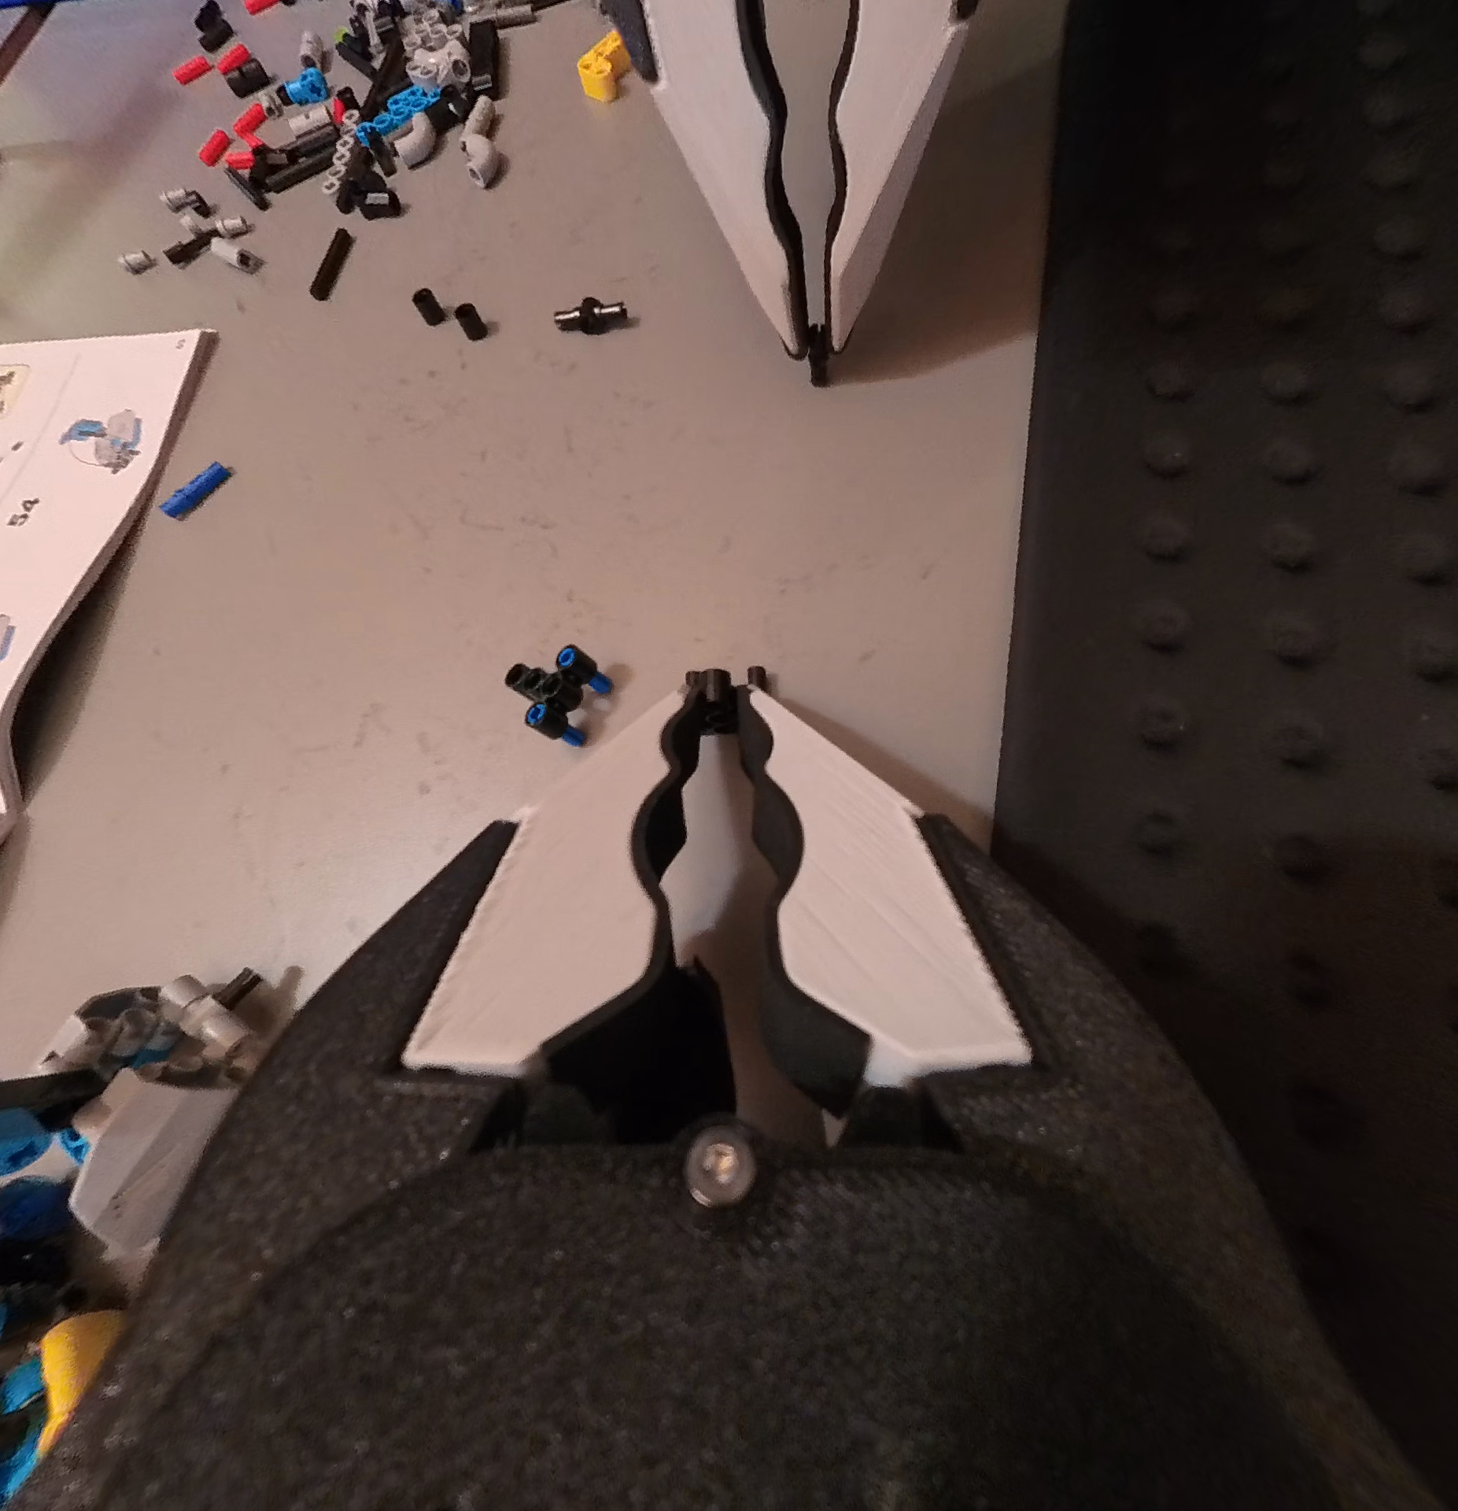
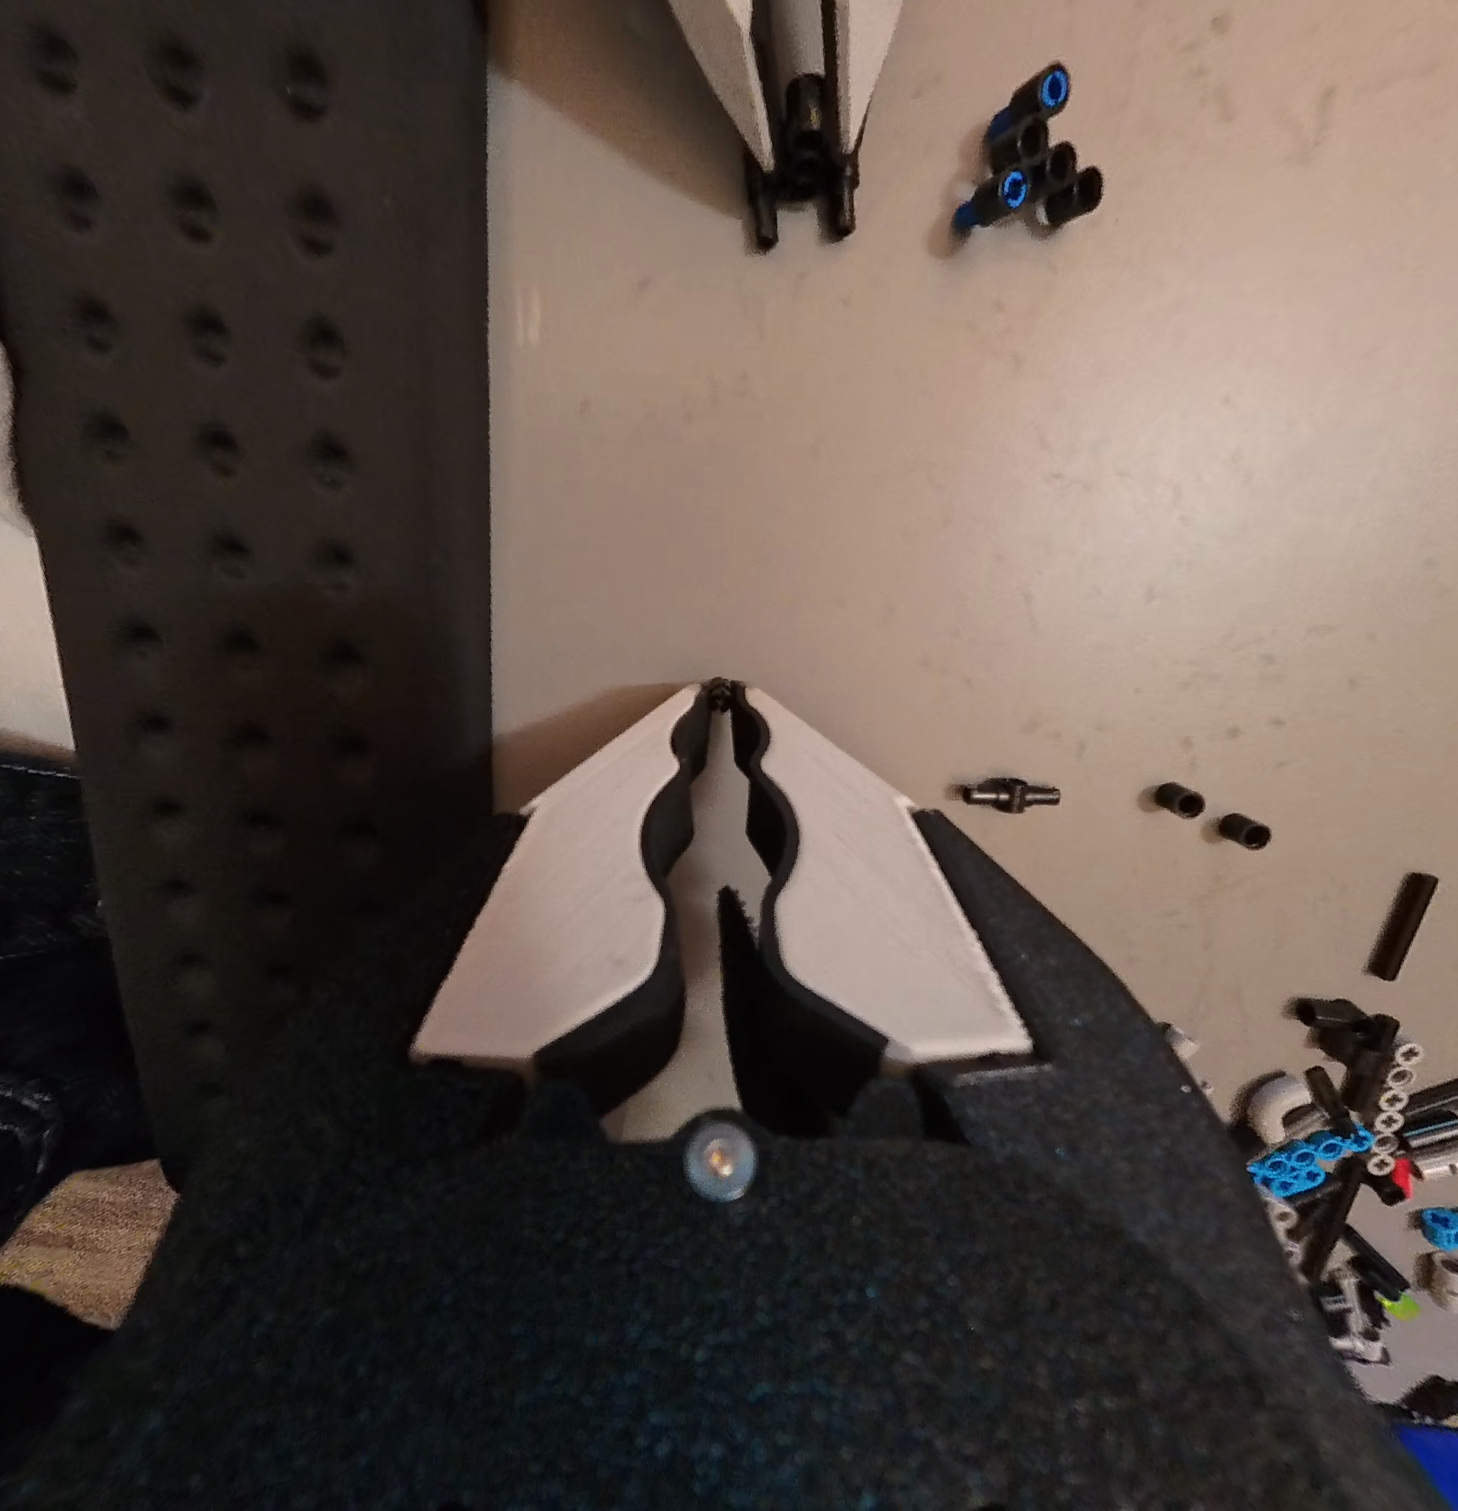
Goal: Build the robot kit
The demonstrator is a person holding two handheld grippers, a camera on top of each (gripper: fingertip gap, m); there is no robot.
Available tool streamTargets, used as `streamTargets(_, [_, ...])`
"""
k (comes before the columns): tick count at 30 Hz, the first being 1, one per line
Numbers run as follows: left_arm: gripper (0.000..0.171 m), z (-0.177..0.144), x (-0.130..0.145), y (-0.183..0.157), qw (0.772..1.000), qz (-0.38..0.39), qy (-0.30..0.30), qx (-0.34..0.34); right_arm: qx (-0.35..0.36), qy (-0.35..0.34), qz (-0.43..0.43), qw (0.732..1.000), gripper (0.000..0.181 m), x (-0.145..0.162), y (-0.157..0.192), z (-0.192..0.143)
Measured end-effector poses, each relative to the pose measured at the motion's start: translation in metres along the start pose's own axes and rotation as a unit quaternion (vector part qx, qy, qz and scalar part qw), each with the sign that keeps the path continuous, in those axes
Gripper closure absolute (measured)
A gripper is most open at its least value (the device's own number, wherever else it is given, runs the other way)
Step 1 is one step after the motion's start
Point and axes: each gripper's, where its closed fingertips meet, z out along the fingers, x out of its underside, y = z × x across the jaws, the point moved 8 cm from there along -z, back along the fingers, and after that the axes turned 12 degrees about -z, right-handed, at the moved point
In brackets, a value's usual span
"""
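Left wrist view: the left tongs (image 1: 719,685) are clamped on a small black connector (image 1: 715,695), just beside a black-and-blue assembly (image 1: 555,692) on the counter (image 1: 431,572). The right tongs (image 2: 719,688) pinch a tiny black pin (image 2: 719,697) near a dimpled black panel (image 2: 243,490).

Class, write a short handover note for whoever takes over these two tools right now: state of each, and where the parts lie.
Left tool: shut on a small black connector piece, tips low over the grey table.
Right tool: shut on a tiny black pin, facing the left one.
Black-and-blue connector cluster lies just left of the left tool. Black axle pin and two black sleeves lie farther off. Loose parts pile, instruction booklet and black studded plate surround them. What is done and what is left cannot be told.
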Motion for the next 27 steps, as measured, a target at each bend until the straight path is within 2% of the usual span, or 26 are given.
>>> streamTargets(6, [0.163,-0.001,0.001,-0.002,1.0,0.011,-0.003,-0.011,-0.005,0.012,-0.003,1.0,0.177,-0.004,0.0,0.002])
streamTargets(13, [0.163,-0.002,0.002,0.001,1.0,-0.01,-0.001,-0.007,-0.002,0.04,-0.014,0.999,0.176,-0.003,-0.002,0.003])
streamTargets(17, [0.164,-0.003,0.001,0.002,1.0,-0.019,0.0,0.001,-0.002,0.039,-0.02,0.999,0.177,-0.004,-0.003,0.004])
streamTargets(20, [0.165,-0.004,0.001,0.003,1.0,-0.013,-0.002,-0.017,-0.005,0.035,-0.016,0.999,0.177,-0.004,-0.004,0.004])
streamTargets(27, [0.165,-0.012,-0.003,0.009,0.998,-0.044,-0.034,-0.012,-0.001,0.041,-0.018,0.999,0.177,-0.002,-0.005,0.009])
